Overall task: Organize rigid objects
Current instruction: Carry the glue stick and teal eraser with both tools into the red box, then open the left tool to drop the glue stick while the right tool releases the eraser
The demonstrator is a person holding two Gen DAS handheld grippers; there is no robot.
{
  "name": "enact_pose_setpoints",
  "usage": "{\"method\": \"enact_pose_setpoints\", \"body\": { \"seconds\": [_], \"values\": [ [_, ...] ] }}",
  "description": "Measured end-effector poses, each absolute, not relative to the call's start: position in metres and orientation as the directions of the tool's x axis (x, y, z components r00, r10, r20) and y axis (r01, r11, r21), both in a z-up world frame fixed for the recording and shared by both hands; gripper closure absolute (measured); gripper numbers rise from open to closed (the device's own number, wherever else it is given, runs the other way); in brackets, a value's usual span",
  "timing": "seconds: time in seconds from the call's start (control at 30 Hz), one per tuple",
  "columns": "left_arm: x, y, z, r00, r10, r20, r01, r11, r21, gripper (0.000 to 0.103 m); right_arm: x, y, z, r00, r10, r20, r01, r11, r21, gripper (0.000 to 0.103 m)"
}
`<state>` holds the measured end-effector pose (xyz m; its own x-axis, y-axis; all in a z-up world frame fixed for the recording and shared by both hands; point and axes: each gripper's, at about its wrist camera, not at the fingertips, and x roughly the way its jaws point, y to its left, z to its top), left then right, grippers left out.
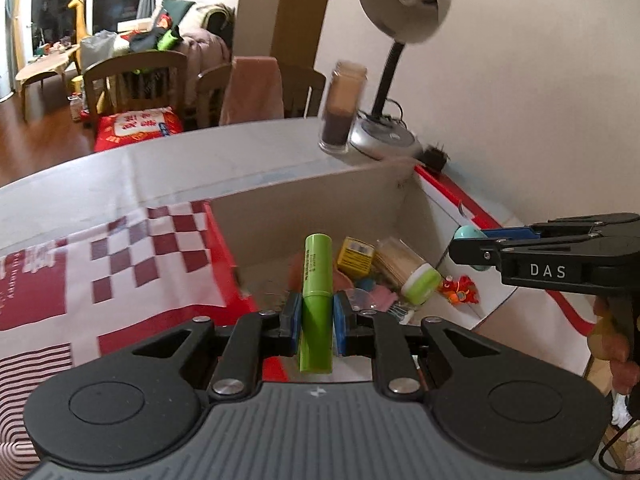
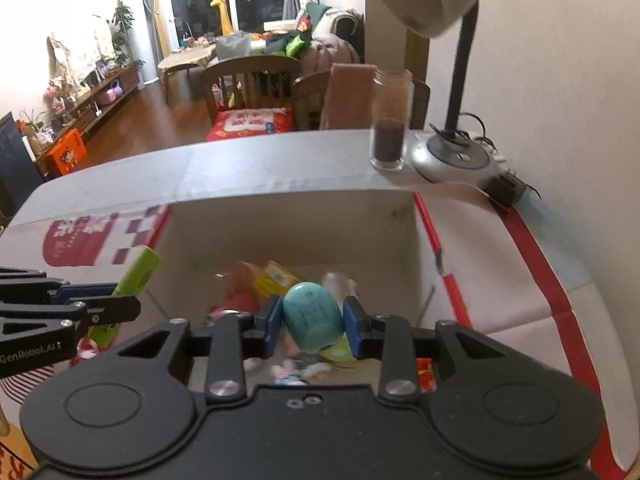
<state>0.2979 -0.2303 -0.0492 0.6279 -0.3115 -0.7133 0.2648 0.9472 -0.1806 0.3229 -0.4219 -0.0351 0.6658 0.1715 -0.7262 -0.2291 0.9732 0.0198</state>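
Note:
My left gripper [image 1: 317, 312] is shut on a green highlighter pen [image 1: 317, 280], held upright between the blue pads above an open cardboard box [image 1: 304, 204]. My right gripper [image 2: 311, 322] is shut on a rounded teal object [image 2: 310, 314] over the same box [image 2: 288, 220]. In the left wrist view the right gripper [image 1: 468, 246] reaches in from the right with the teal object [image 1: 464, 234] at its tip. In the right wrist view the left gripper [image 2: 120, 300] comes in from the left with the highlighter [image 2: 134, 276]. The box floor holds several small items, among them a yellow packet [image 1: 354, 256] and a green-capped toothpick jar [image 1: 412, 274].
A desk lamp [image 1: 404, 4] stands on its silver base [image 2: 452, 160] behind the box, by the wall. A glass jar of dark powder [image 2: 390, 120] sits beside the base. The box's red-and-white checked flap [image 1: 132, 256] lies folded out to the left. Wooden chairs [image 1: 136, 84] stand beyond the table.

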Motion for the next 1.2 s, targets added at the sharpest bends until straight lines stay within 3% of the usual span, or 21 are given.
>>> {"method": "enact_pose_setpoints", "body": {
  "seconds": [0.63,1.2],
  "values": [
    [0.381,-0.282,-0.099,0.512,-0.267,-0.816,0.271,0.952,-0.142,0.087,0.351,-0.404,-0.089,0.575,0.197,-0.794,-0.360,0.933,-0.029,0.071],
    [0.370,-0.279,-0.104,0.499,-0.254,-0.829,0.264,0.955,-0.135,0.087,0.348,-0.408,-0.086,0.555,0.226,-0.801,-0.353,0.936,0.019,0.068]
  ]
}}
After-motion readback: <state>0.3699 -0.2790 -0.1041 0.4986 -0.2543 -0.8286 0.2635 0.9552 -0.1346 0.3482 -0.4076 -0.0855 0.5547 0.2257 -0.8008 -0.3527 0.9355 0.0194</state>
